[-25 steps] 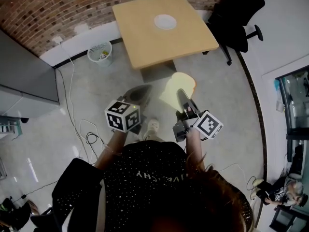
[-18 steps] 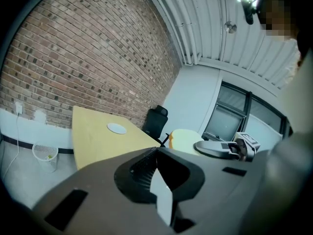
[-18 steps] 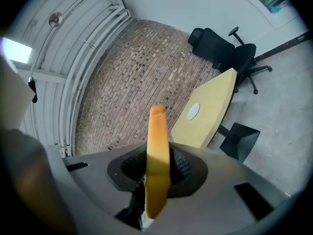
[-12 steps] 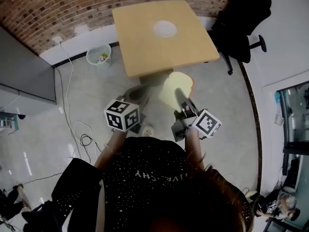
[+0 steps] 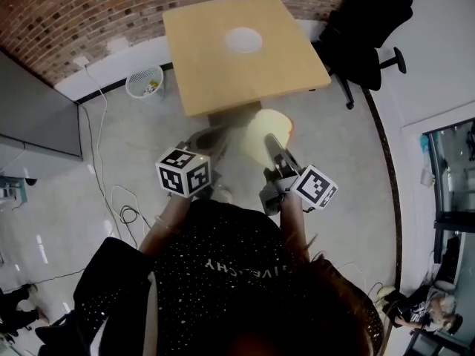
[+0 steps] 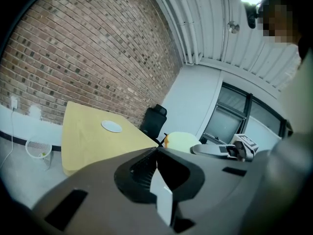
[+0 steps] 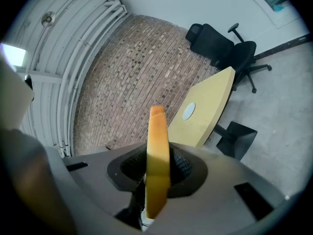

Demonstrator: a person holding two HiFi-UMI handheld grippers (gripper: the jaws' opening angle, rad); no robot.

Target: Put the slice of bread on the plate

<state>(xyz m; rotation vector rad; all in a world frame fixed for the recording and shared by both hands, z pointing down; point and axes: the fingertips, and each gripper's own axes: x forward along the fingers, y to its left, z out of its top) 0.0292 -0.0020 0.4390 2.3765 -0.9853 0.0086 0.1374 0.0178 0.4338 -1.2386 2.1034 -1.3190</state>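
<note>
Table (image 5: 215,73): pale wood, smooth, matt. Wall (image 5: 67,21): rough red brick. Floor (image 5: 141,139): pale, glossy, reflective. Plate (image 5: 243,40): white, smooth. Bread (image 5: 261,133): pale matt crumb, orange-brown crust. Bin (image 5: 144,82): white mesh.

The slice of bread (image 5: 260,128) is showing a pale cream face with a golden-orange crust, and the plate (image 5: 243,40) is gleaming white on the light yellow-wood table (image 5: 215,80). The brick wall (image 5: 67,21) is showing red-brown, the office chair (image 5: 367,21) black, and the marker cubes (image 5: 183,172) are wearing black-and-white squares.
</note>
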